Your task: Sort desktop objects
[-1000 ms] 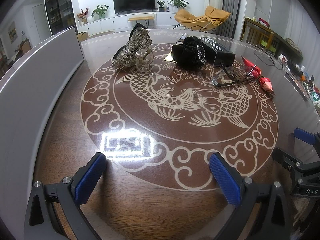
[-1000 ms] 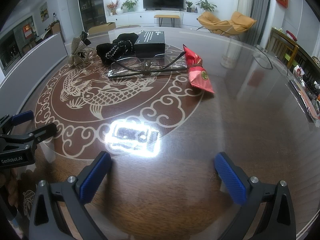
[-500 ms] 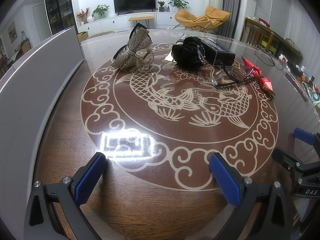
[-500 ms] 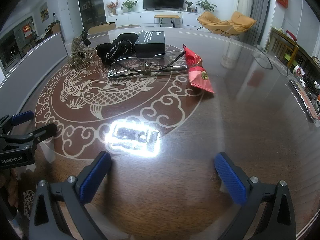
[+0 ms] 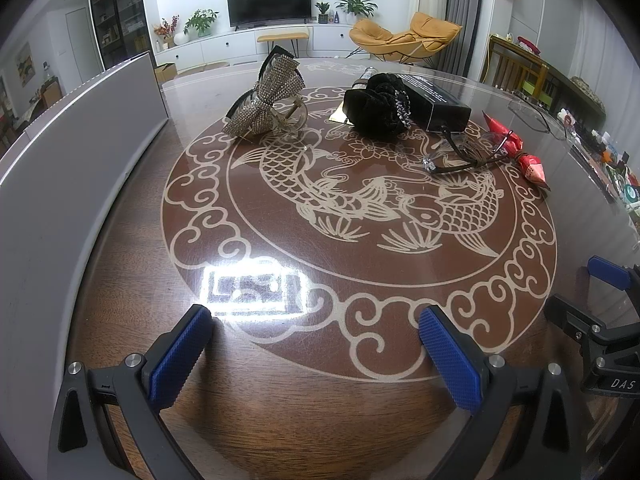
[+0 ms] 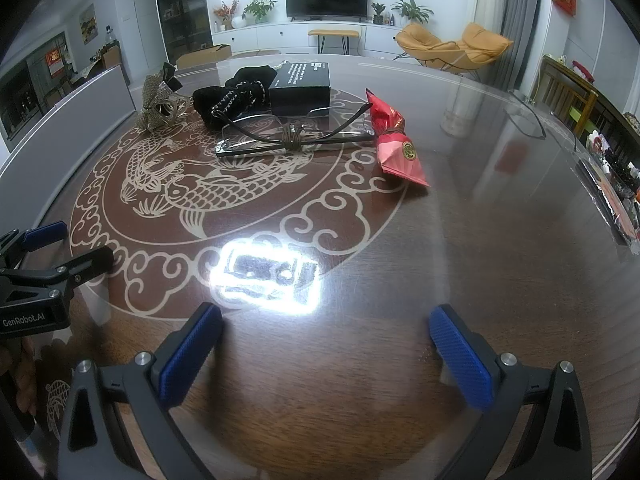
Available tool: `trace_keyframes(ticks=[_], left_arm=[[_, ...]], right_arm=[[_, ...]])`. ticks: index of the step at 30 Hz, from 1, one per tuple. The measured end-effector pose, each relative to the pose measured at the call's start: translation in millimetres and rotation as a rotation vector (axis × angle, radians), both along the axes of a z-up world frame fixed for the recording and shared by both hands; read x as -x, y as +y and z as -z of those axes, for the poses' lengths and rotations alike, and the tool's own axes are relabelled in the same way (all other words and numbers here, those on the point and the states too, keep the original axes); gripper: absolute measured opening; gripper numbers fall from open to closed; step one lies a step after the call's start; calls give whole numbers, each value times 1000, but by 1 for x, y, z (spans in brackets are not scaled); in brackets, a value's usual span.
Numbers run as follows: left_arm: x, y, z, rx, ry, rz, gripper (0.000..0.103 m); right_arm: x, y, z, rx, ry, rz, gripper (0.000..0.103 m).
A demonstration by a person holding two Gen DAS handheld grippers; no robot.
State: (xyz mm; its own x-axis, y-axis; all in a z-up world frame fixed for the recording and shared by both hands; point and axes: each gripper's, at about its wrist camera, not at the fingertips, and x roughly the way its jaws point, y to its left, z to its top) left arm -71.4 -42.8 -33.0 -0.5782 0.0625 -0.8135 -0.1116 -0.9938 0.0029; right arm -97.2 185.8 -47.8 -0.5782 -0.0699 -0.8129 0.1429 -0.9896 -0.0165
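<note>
1. Nearest first: both sets of tongs, left tongs and right tongs, are spread wide and grasping nothing. They hover low over the near edge of the glossy dark-wood worktop with the cream koi-fish inlay, side by side, the right one just off the left one's right side. My guess is sorting hasn't started yet.
2. Right ahead of both tongs there's only a bright ceiling-light reflection on the glass, nothing to grab.
3. Further ahead of the right tongs, slightly right: a red foil-wrapped candy packet with a gold seal, lying flat and clear on its outer side, so it looks like the easiest first pick.
4. Just left of it, touching or nearly so, thin dark-framed eyeglasses lie with arms crossed. They sit low on the glass, so pinching the frame could be fiddly.
5. Behind the glasses: a black rectangular box with white print, with a black velvet scrunchie with pearl trim pressed against its left side.
6. Farthest ahead-left of the left tongs: a rhinestone bow headband, propped up on its band, well apart from the rest.
7. To the left of the left tongs a grey panel runs along the worktop's edge. I can't tell whether it's a bin for sorting.
</note>
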Motion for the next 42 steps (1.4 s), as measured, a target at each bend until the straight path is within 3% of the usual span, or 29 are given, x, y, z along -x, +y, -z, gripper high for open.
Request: trace_keyframes(ticks=[30, 34, 42], left_arm=[[-2, 1, -1, 0, 0, -1, 103], [-2, 1, -1, 0, 0, -1, 103], [-2, 1, -1, 0, 0, -2, 103]], right_arm=[[1, 1, 0, 0, 0, -14, 103], [-1, 14, 0, -1, 0, -70, 103], [0, 29, 0, 1, -1, -78, 103]])
